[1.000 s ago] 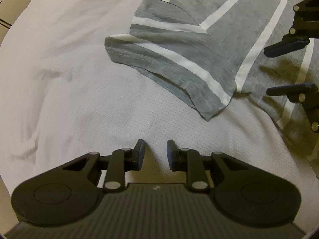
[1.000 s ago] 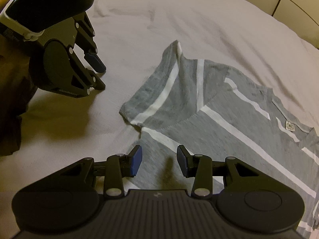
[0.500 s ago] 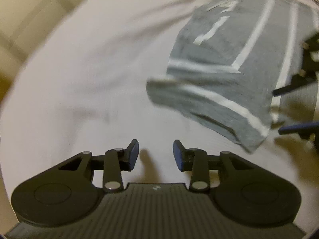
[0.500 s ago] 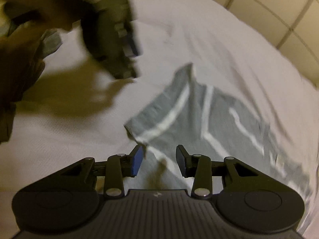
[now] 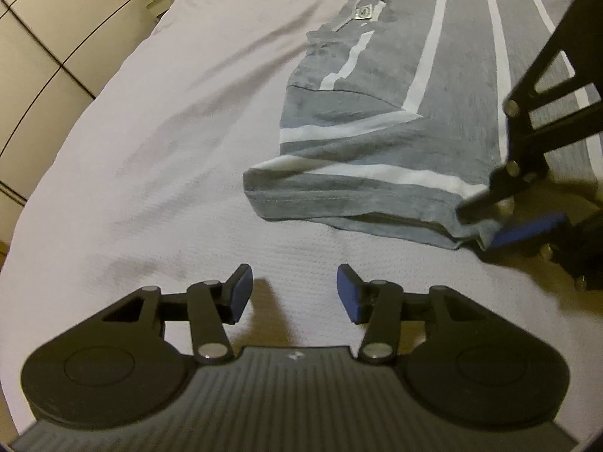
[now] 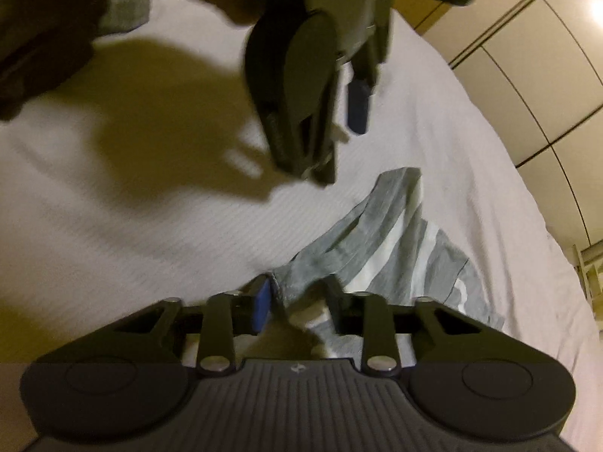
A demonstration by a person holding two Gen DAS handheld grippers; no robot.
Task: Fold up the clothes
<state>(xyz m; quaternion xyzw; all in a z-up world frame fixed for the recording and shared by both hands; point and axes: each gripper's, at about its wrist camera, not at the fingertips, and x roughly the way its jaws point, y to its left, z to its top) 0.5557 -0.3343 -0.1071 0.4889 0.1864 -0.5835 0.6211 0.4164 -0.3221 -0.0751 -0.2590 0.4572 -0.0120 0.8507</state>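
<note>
A grey T-shirt with white stripes lies flat on a white bed sheet. Its sleeve points toward me in the left wrist view. My left gripper is open and empty above bare sheet, a short way before the sleeve hem. My right gripper is open with the sleeve's corner lying between its jaws. It also shows in the left wrist view, straddling that corner. The left gripper also shows in the right wrist view.
Cream cabinet panels stand beyond the bed on the left and also show in the right wrist view. Another grey cloth lies at the far edge of the sheet. A dark shadow falls on the sheet.
Both grippers swung round and dropped low toward the sleeve. The right gripper moved onto the sleeve corner, which now lies between its jaws. The left gripper opened wider.
</note>
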